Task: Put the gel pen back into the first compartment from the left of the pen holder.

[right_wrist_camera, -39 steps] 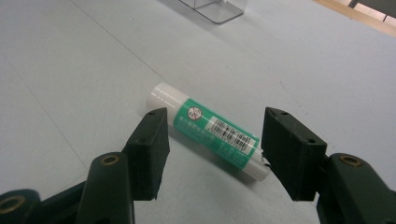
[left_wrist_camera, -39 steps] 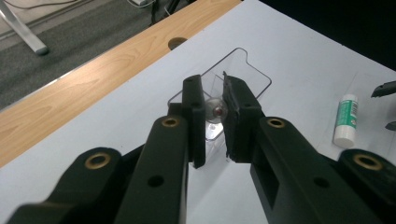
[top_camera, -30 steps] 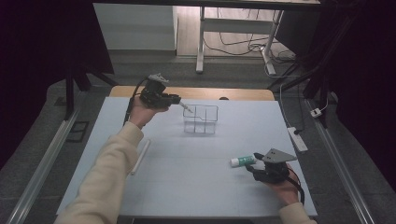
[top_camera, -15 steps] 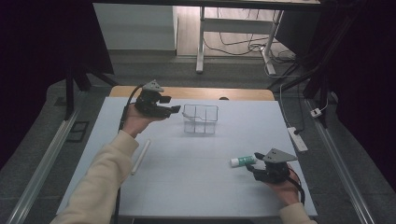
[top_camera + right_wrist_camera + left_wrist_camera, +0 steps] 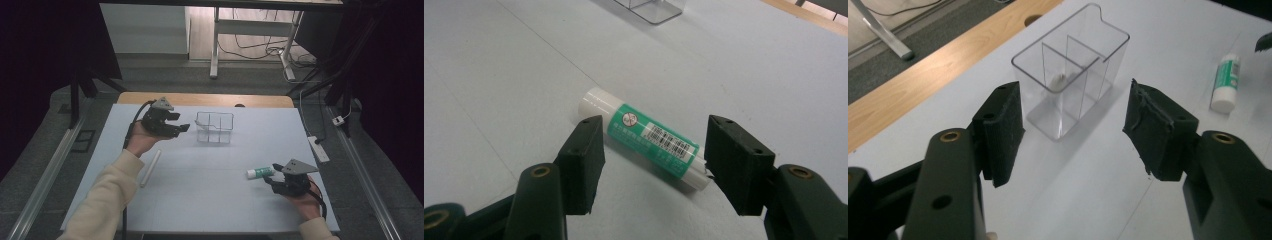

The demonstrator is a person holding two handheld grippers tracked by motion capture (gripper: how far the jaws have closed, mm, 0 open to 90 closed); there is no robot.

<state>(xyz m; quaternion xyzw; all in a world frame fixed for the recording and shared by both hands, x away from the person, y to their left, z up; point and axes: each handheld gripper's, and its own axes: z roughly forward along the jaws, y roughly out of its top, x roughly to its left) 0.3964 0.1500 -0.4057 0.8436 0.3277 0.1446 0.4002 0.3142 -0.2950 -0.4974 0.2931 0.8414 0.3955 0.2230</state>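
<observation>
So here's where I'm at: the glue stick (image 5: 260, 172) is lying flat on the white table top (image 5: 210, 195), over toward the right edge and nearer the front than the back. My right gripper (image 5: 276, 182) sits just behind it on the near-right side, jaws spread with nothing pinched. In the right gripper view the glue stick (image 5: 646, 137) lies just ahead of the jaws and crosswise to them, white cap end toward the left pad, the other end almost at the right pad. That's the bit that matters: the long axis runs roughly jaw to jaw, so if I just push forward and squeeze I'd be clamping it end to end. I reckon I'll want to roll the wrist so the pads land on the round sides instead.

The left gripper (image 5: 181, 126) is way off toward the back-left, hovering just left of the clear divided organizer (image 5: 215, 127). Its jaws have just been opening and stand wide now, nothing between them. In the left gripper view the clear divided organizer (image 5: 1070, 70) has something small and pale in one compartment, can't tell what. So the right hand is obviously the closer one for the glue.

Also a white rod-like thing (image 5: 150, 167) lying near the left edge. Table has a wooden strip (image 5: 205, 98) along the back, and the room beyond is dark with a desk frame (image 5: 250, 37) and cables on the floor.
</observation>
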